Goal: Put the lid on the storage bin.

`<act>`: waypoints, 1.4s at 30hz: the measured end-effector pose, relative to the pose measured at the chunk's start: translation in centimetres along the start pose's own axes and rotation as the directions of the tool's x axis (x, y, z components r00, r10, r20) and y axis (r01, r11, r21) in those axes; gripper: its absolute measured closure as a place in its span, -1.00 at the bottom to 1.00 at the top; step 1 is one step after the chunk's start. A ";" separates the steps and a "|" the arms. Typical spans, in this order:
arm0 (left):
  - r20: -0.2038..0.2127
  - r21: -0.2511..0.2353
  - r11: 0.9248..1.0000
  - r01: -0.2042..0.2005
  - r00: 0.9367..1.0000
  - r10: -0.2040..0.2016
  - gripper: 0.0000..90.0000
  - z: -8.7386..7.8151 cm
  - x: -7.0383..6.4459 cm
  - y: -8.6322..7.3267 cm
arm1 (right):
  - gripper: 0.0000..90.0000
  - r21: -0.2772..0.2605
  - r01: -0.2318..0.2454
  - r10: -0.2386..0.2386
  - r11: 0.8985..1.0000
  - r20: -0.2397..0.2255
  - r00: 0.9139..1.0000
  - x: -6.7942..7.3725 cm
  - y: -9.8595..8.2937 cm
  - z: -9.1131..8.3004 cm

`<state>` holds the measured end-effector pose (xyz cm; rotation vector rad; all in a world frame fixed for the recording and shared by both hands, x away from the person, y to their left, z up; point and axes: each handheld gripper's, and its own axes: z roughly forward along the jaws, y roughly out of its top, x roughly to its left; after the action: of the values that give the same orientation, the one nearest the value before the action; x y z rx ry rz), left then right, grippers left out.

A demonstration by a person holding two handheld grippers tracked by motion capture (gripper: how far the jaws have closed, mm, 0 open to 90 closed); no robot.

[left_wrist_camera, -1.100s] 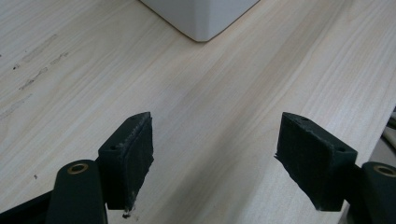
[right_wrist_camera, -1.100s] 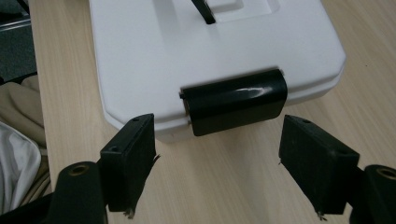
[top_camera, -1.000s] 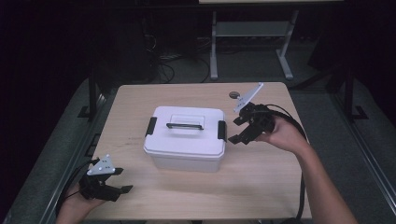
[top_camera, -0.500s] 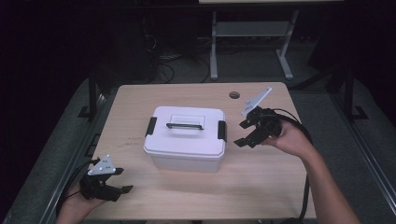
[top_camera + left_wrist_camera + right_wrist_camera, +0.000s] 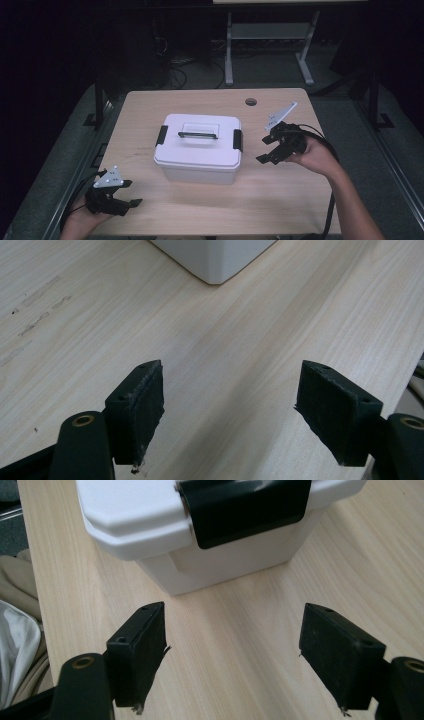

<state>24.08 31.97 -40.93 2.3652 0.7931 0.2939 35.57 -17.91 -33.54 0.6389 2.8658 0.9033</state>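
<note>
Pale wood grain runs bare across the rectangular tabletop [image 5: 280, 200] around my white rectangular plastic storage box [image 5: 198, 148], which sits mid-table with its lid on, a black handle on top and a glossy black latch [image 5: 245, 507] at each end, nothing between it and either tool. My right gripper [image 5: 270, 150] has backed off to the box's right since a second ago, jaws spread wide and empty, facing the right latch. My left gripper [image 5: 127, 204] has stayed at the near left corner, equally wide.
</note>
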 end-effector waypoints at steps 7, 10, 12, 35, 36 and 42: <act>0.000 0.003 1.000 0.000 1.000 0.000 -0.40 0.1 0.0 0.0 | -0.42 0.000 -0.010 0.010 1.000 0.001 1.000 -0.1 -0.9 0.3; -0.001 0.003 1.000 0.000 1.000 0.000 -0.40 0.2 0.0 0.0 | -0.42 0.000 -0.017 0.017 1.000 0.001 1.000 -0.1 -1.4 0.4; -0.001 0.004 1.000 -0.001 1.000 0.001 -0.40 0.2 0.0 0.0 | -0.42 0.001 -0.025 0.025 1.000 -0.002 1.000 -0.2 -1.7 0.5; -0.001 0.014 1.000 -0.004 1.000 0.004 -0.40 0.4 -0.1 0.0 | -0.43 -0.004 -0.068 0.068 0.998 -0.020 0.997 0.0 -4.7 1.8; -0.001 0.013 1.000 -0.002 1.000 0.002 -0.40 0.4 -0.1 0.0 | -0.42 -0.002 -0.069 0.069 0.998 -0.019 0.997 0.0 -4.8 1.8; -0.002 0.015 1.000 -0.004 1.000 0.004 -0.40 0.5 -0.1 0.0 | -0.43 -0.005 -0.090 0.090 0.996 -0.022 0.996 0.1 -5.7 1.9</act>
<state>24.16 31.64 -41.31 2.3812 0.7941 0.2925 33.78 -21.10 -38.36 0.7682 2.8733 0.9360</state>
